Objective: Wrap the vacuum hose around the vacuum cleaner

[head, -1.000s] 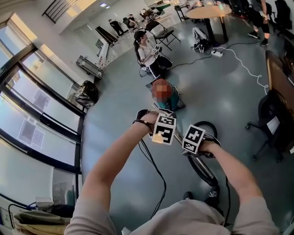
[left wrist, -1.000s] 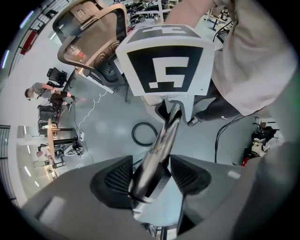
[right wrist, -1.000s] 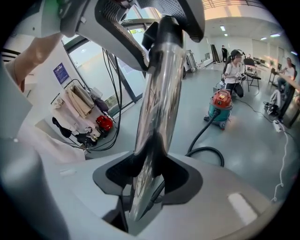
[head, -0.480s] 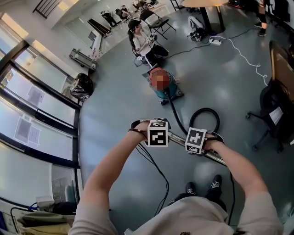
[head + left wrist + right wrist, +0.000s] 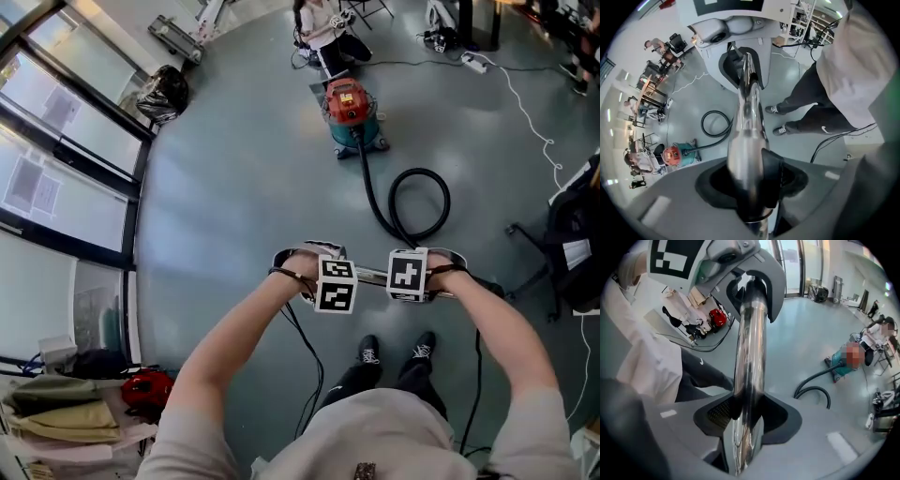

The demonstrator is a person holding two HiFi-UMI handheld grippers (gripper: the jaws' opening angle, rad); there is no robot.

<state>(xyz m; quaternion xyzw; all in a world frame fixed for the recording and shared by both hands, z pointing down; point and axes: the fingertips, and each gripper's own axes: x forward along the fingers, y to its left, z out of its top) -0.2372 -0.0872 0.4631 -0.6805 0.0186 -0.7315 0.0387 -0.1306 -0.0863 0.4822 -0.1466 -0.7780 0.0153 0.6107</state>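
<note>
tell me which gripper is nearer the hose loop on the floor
Right. The right gripper hangs just on the near side of the hose loop, almost in line with it; the left gripper is farther off, to the loop's left.

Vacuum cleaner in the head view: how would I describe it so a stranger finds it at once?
Look at the wide grey floor beside the window wall and follow the black hose, with its single loop, to its far end. There sits the vacuum cleaner, a squat teal canister with a red top, the only brightly coloured thing on that open floor.
</note>
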